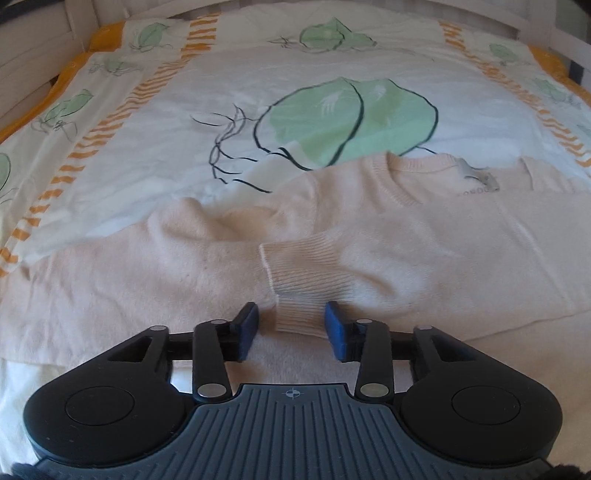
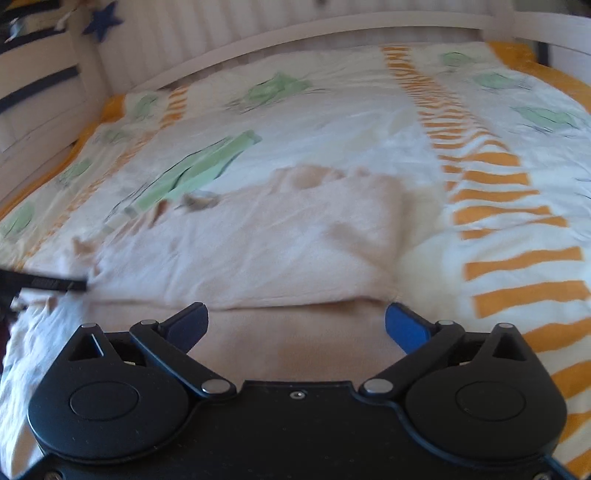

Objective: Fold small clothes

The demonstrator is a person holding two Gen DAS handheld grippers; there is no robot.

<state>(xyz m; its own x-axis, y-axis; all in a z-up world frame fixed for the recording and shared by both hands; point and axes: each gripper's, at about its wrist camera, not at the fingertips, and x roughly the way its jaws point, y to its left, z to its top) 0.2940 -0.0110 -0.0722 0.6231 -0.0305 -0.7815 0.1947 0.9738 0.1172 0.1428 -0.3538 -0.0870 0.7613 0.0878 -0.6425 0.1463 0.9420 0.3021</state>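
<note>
A pale pink knitted sweater (image 1: pixel 406 229) lies flat on the bedspread, neck opening away from me, one sleeve folded across the body. The sleeve's ribbed cuff (image 1: pixel 295 280) ends between the blue pads of my left gripper (image 1: pixel 291 325), which is open with the cuff's tip in the gap. In the right wrist view the same sweater (image 2: pixel 258 243) lies ahead, blurred. My right gripper (image 2: pixel 295 325) is open wide and empty above the sweater's near part. The left gripper's tip (image 2: pixel 55 284) shows at the left edge there.
The bedspread (image 1: pixel 332 122) is white with green leaf prints and orange striped bands (image 2: pixel 517 258). A white slatted bed frame (image 2: pixel 332 29) runs along the far side and left. A blue star (image 2: pixel 101 20) hangs at the top left.
</note>
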